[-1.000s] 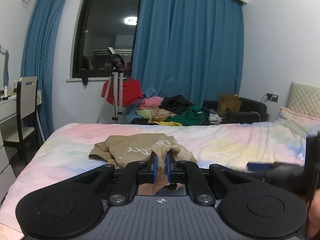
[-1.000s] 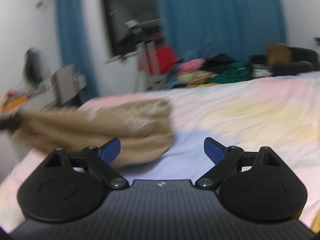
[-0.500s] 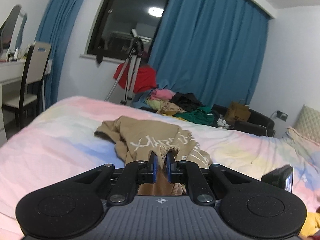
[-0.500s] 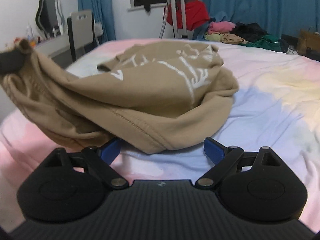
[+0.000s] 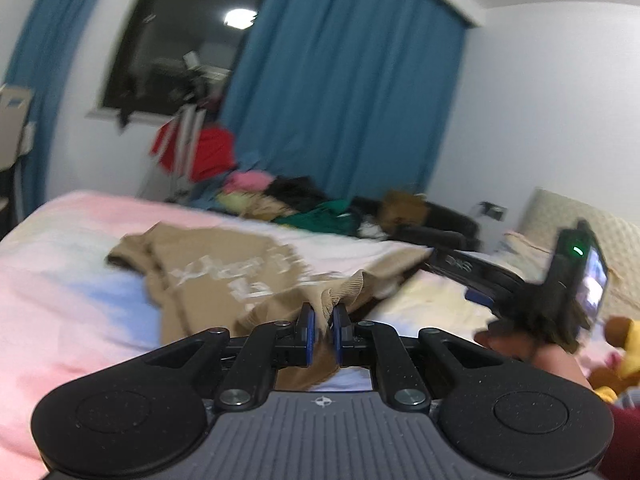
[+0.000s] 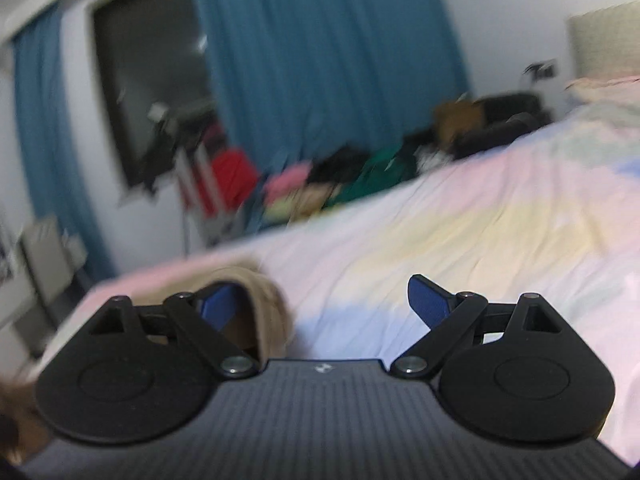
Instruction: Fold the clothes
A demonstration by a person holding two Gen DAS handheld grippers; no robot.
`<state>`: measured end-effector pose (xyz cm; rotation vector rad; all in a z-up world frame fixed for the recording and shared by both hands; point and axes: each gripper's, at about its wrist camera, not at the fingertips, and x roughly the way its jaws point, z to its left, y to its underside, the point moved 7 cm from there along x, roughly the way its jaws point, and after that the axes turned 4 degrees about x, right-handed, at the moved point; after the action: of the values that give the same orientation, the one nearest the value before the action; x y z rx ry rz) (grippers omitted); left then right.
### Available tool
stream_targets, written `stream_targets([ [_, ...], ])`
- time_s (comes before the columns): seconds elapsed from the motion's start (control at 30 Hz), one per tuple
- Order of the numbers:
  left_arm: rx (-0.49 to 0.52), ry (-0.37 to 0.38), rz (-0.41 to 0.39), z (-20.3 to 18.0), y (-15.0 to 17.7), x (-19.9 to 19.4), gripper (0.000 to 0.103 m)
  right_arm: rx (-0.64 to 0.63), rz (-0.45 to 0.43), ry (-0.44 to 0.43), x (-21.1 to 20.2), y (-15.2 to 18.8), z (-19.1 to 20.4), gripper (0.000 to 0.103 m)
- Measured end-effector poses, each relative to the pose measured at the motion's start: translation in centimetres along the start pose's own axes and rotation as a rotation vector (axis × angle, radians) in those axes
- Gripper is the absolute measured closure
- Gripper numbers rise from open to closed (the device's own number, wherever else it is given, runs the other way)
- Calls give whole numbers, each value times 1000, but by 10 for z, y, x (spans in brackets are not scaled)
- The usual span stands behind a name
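Note:
A tan sweatshirt [image 5: 224, 268] with white lettering lies crumpled on the pastel bed [image 5: 60, 300]. My left gripper [image 5: 323, 320] is shut on its ribbed hem and holds that edge lifted. My right gripper [image 6: 320, 300] is open; a fold of the tan sweatshirt [image 6: 260, 300] lies against its left finger [image 6: 218, 304], and nothing is pinched. The right gripper also shows in the left wrist view [image 5: 480, 276], at the sweatshirt's right edge. Both views are blurred by motion.
A pile of mixed clothes [image 5: 288, 204] lies beyond the far side of the bed. A tripod with a red garment [image 5: 196, 152] stands by the window. Blue curtains [image 5: 344, 92] hang behind. A pillow [image 5: 616, 248] lies at right.
The right gripper has swung right along the sweatshirt, so only a small fold remains in its view. The left gripper keeps its hold and has turned slightly right.

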<state>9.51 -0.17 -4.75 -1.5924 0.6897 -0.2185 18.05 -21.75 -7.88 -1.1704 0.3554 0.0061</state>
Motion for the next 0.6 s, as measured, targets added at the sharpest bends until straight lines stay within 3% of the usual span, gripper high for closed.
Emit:
stream_targets([
  [0.07, 17, 26, -21, -11, -1, -5, 93, 30, -60, 28, -8, -14, -12, 11],
  [0.17, 12, 23, -36, -15, 1, -7, 93, 3, -11, 57, 0, -8, -16, 11],
  [0.27, -26, -6, -48, -6, 1, -12, 93, -71, 148, 61, 25, 16, -12, 11],
  [0.4, -108, -44, -82, 12, -5, -23, 93, -81, 355, -23, 48, 56, -4, 13],
  [0.43, -122, -55, -88, 16, -7, -26, 93, -94, 382, -44, 50, 62, -1, 25],
  [0.47, -132, -66, -93, 19, -8, -28, 93, -118, 384, -53, 51, 65, 3, 29],
  [0.53, -152, -82, -93, 25, -12, -31, 93, -167, 358, -58, 51, 66, 8, 31],
  [0.6, -164, -96, -74, 29, -11, -30, 93, -164, 316, -69, 50, 62, 9, 51],
])
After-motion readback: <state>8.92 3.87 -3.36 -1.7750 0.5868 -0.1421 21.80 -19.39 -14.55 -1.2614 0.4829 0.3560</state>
